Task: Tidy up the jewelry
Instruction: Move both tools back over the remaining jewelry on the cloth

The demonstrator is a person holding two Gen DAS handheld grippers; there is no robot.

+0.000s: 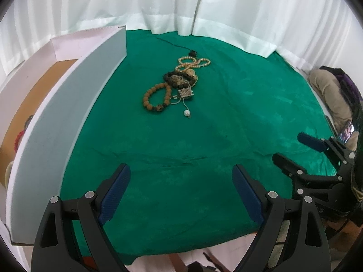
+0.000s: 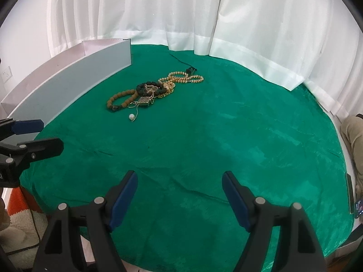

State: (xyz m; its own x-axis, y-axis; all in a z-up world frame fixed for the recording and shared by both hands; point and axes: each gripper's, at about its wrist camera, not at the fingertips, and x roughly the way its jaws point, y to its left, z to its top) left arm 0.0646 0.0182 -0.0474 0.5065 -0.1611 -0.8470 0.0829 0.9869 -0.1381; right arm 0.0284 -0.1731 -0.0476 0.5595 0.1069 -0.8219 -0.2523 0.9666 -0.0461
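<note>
Covering the whole work surface, a green velvet cloth (image 1: 204,147) lies wrinkled beneath white curtains (image 1: 158,4) that hang along its far edge. No brand, label or legible writing shows anywhere in either view.

On the left side stands a white box (image 1: 68,117) with tall walls and a brown cardboard floor; from the left wrist view a red beaded piece (image 1: 19,139) rests on that floor against the near wall, and a pale rounded object beside it is too cut off to identify.

Near the middle of the cloth, well apart from both tools, sits a tangled jewelry pile (image 1: 179,81). A gold bead strand (image 1: 195,63) loops at the far end, touching a black bead bracelet (image 1: 172,79) wound with thin chain. A brown bead bracelet (image 1: 156,97) lies on the box side of the heap, just beside a square silver pendant (image 1: 186,93). A single white pearl (image 1: 187,113) on a fine chain sits nearest the cameras.

The left gripper (image 1: 181,195) hovers low over the near cloth, blue-padded jaws spread wide and holding nothing. The right gripper (image 2: 180,200) is likewise spread wide and empty.
</note>
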